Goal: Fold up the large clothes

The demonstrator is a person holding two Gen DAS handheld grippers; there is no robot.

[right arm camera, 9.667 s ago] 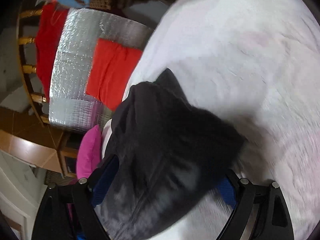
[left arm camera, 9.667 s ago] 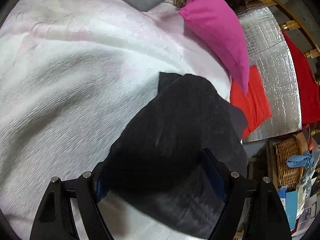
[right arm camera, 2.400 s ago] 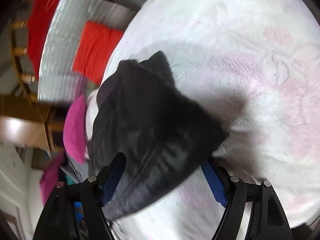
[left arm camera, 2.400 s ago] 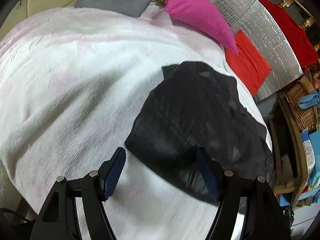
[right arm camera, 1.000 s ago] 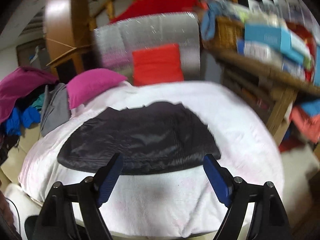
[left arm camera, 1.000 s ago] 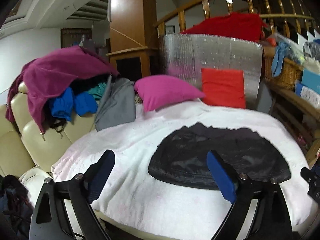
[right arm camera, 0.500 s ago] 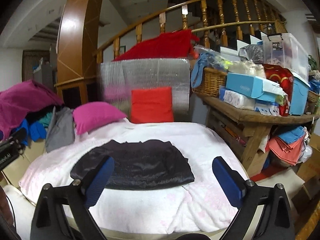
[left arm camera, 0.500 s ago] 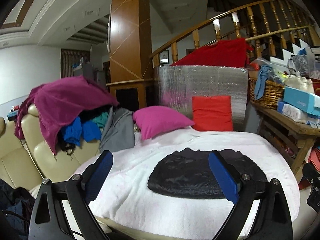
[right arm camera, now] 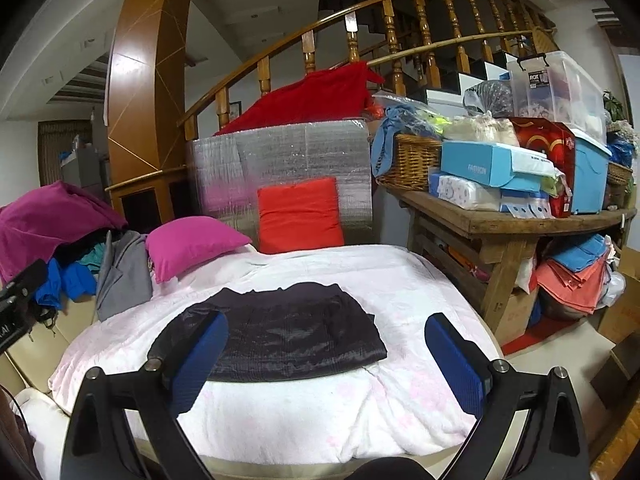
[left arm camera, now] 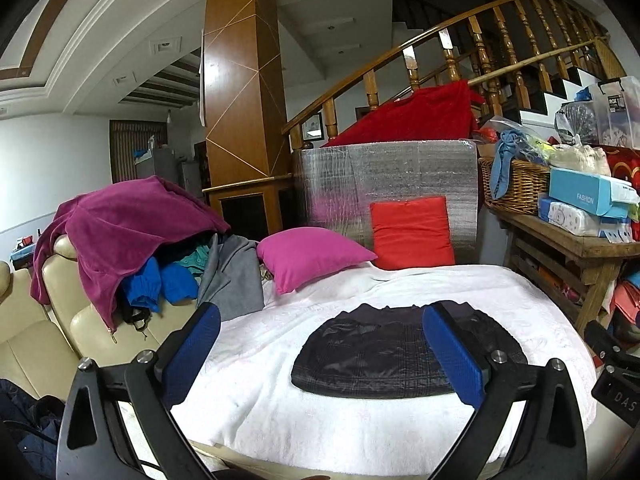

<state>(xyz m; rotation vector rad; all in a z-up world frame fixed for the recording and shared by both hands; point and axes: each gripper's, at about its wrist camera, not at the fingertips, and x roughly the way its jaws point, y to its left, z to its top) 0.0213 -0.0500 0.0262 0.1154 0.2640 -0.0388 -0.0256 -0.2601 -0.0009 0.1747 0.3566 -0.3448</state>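
Observation:
A dark, shiny black garment (left arm camera: 372,354) lies folded flat on the white blanket (left arm camera: 260,364) that covers the round table; it also shows in the right wrist view (right arm camera: 288,334). My left gripper (left arm camera: 324,354) is open and empty, held back from the table's near edge. My right gripper (right arm camera: 326,360) is open and empty, also held back from the table. Neither touches the garment. Part of the right gripper's body (left arm camera: 616,376) shows at the right edge of the left wrist view.
A pink cushion (left arm camera: 312,256) and a red cushion (left arm camera: 412,232) lean at the table's far side against a silver panel (left arm camera: 384,176). A clothes pile (left arm camera: 132,232) sits on a cream sofa (left arm camera: 36,320) at left. A cluttered wooden bench (right arm camera: 508,220) stands at right.
Both grippers let go of the black garment, which now lies folded on the blanket. Both have pulled back and tilted up, so the whole table and room show.

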